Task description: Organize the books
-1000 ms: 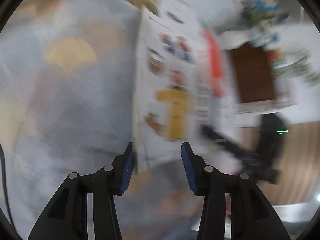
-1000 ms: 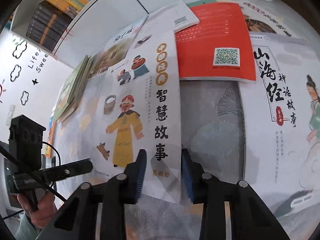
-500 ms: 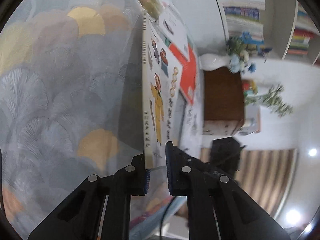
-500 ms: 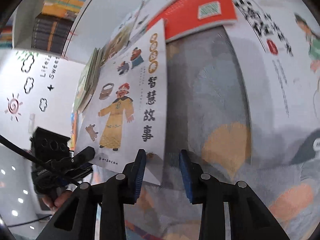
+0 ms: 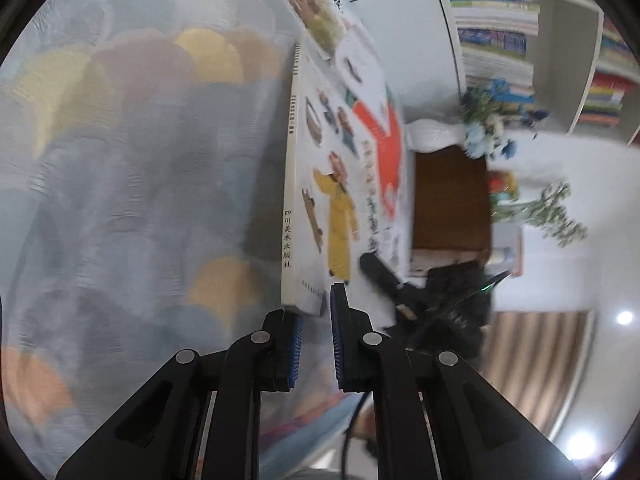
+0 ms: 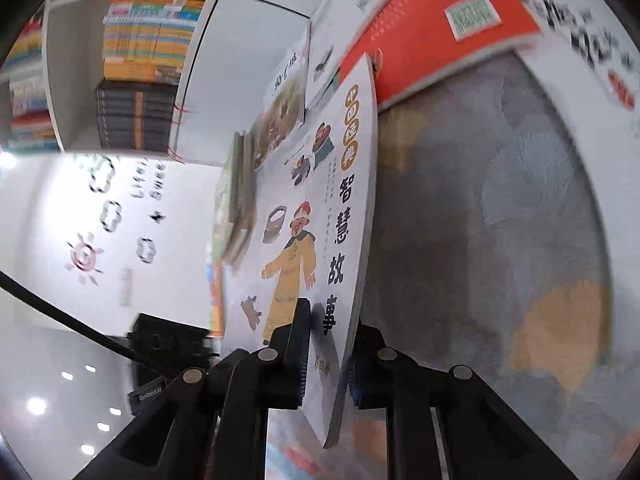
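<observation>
white picture book (image 6: pixel 316 216) – yellow-robed figure on cover – tilted up on edge off the patterned cloth (image 6: pixel 500 200).

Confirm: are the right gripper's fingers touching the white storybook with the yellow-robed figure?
Touching. The right wrist view shows the right gripper closing, its fingers pressed on both faces of the storybook at its lower edge, no gap visible.

White picture book (image 6: pixel 320 216) with a yellow-robed figure; flat orange-red book (image 6: pixel 444 28); grey fabric surface (image 6: pixel 500 208) patterned with ochre fan shapes.
</observation>
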`<state>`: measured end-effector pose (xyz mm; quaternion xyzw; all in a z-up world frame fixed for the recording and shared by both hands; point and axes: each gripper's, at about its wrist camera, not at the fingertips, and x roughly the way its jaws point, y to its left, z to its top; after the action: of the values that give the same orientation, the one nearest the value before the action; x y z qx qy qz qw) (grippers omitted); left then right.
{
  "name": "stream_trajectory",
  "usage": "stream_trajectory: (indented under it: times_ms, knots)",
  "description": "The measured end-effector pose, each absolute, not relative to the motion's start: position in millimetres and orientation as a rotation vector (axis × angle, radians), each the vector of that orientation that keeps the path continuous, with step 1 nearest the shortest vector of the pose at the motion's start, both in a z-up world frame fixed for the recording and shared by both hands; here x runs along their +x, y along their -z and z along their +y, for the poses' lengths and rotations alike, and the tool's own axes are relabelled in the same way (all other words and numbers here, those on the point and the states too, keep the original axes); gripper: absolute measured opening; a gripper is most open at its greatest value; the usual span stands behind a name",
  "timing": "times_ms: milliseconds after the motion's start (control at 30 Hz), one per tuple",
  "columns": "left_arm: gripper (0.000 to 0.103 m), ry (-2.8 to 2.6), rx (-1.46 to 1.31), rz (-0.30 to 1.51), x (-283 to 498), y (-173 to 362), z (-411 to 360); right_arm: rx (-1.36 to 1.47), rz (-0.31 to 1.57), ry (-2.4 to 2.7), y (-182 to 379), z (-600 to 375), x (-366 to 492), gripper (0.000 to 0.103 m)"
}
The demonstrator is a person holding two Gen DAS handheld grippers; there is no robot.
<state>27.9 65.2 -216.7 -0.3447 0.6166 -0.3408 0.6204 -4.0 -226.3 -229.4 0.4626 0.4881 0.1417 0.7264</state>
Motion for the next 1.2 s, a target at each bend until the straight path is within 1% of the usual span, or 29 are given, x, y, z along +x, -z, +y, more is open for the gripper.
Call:
stream_trajectory:
  times_ms: [133,200,300,400,500,533,633,733,800,900,1033,1100,1200]
  knots:
    - [0.015,0.772,-0.772,1.442,31,227,69,0.967,1.096,-0.313,223,-219,4,0.014]
    - [0.016,0.779,-0.832,1.447,36,235,74,0.964,1.099,-0.314,220,-218,7,0.014]
    - [0.025,0.816,-0.924,1.431,43,242,81,0.959,1.105,-0.307,217,-220,10,0.014]
    - [0.026,0.837,-0.981,1.44,50,249,84,0.96,1.112,-0.297,217,-223,13,0.014]
    - [0.029,0.828,-0.944,1.471,54,249,82,0.965,1.117,-0.294,220,-226,14,0.014]
    - [0.032,0.823,-0.929,1.491,55,250,82,0.967,1.119,-0.29,221,-226,15,0.014]
    - [0.037,0.799,-0.808,1.529,51,246,87,0.946,1.141,-0.265,226,-226,15,0.014]
    - [0.038,0.833,-0.757,1.526,43,233,93,0.833,1.195,-0.212,230,-222,15,0.014]
    - [0.038,0.738,-0.662,1.461,48,221,96,0.801,1.217,-0.2,234,-222,14,0.015]
    - [0.038,0.61,-0.497,1.375,69,213,88,0.829,1.217,-0.198,237,-227,10,0.015]
    - [0.038,0.625,-0.33,1.419,90,224,53,0.847,1.223,-0.189,240,-230,10,0.015]
    - [0.038,0.679,-0.353,1.403,93,222,47,0.847,1.225,-0.193,242,-230,10,0.015]
    - [0.038,0.771,-0.524,1.383,95,220,56,0.884,1.213,-0.201,245,-235,11,0.015]
